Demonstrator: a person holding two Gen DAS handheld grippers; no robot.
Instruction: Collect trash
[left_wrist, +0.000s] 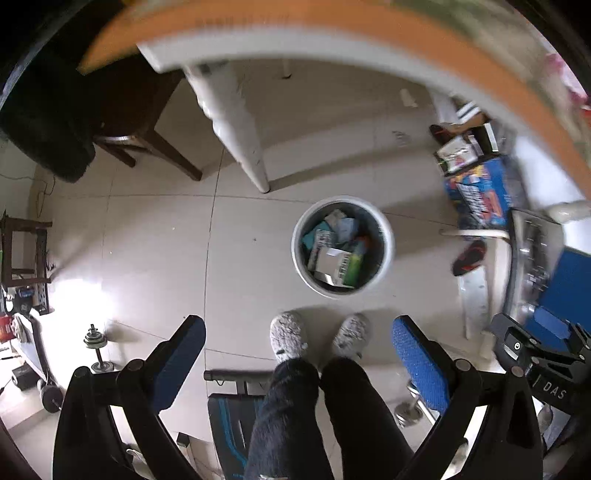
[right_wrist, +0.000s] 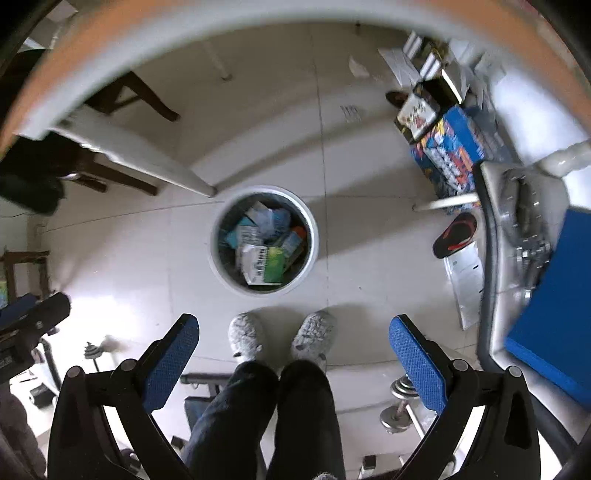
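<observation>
A round white trash bin (left_wrist: 386, 229) stands on the tiled floor, holding several boxes and wrappers, among them a white and green carton (left_wrist: 338, 267). It also shows in the right wrist view (right_wrist: 313, 229) with the same carton (right_wrist: 264, 265). My left gripper (left_wrist: 297, 332) is open and empty, high above the floor, pointing down at the bin. My right gripper (right_wrist: 293, 330) is open and empty too, likewise above the bin. The right gripper's body shows at the left wrist view's right edge (left_wrist: 543, 350).
The person's grey slippers (left_wrist: 288, 336) stand just in front of the bin. A white table leg (left_wrist: 236, 125) and the table's orange-edged rim (left_wrist: 332, 22) are behind it. Boxes (left_wrist: 480, 192), a black sandal (left_wrist: 469, 258), dumbbells (left_wrist: 96, 347) and a dark wooden chair (left_wrist: 147, 144) lie around.
</observation>
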